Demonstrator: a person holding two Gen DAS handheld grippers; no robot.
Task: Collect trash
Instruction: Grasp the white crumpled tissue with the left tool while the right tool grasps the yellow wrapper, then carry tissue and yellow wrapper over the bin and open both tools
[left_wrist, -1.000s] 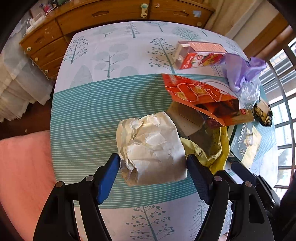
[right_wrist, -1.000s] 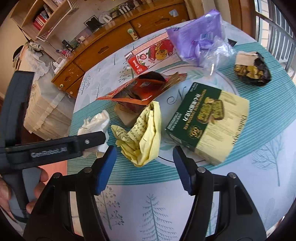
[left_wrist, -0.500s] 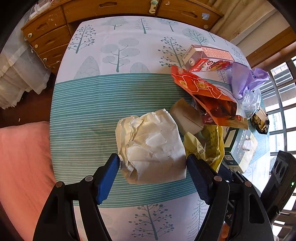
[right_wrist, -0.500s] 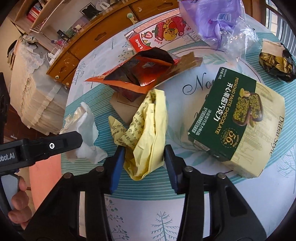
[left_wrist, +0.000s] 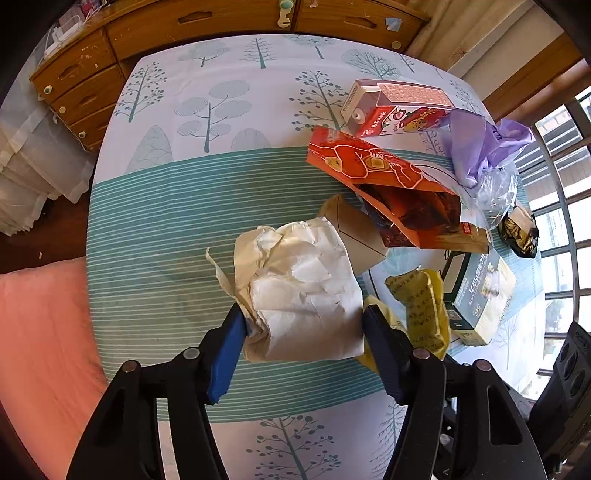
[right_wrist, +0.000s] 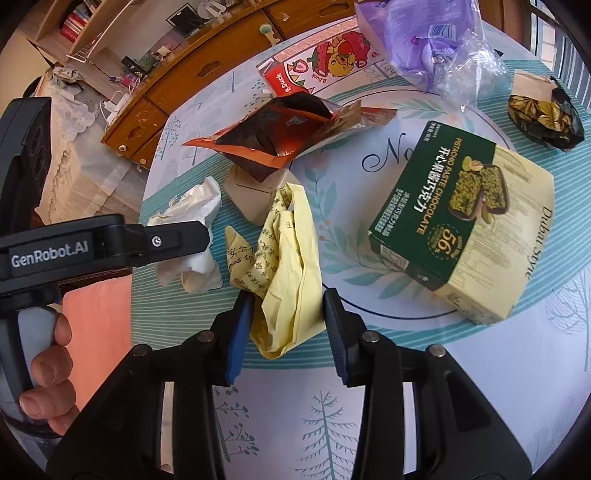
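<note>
Tongs both closing: left tongs (left_wrist: 301, 334) pinching crumpled white paper wad (left_wrist: 303, 288), right tongs (right_wrist: 286, 326) around crinkled yellow printed wrapper (right_wrist: 286, 266), on table (right_wrist: 480, 387). Risk: loose folds slip out when lifted.

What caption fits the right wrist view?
Right gripper closing around crumpled yellow paper beside a green chocolate box on the table.

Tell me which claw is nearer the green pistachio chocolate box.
Right. The right claw, closing around the crumpled yellow paper, sits just beside the green pistachio chocolate box. The left claw, closing around the crumpled white paper, lies beyond the yellow paper.
</note>
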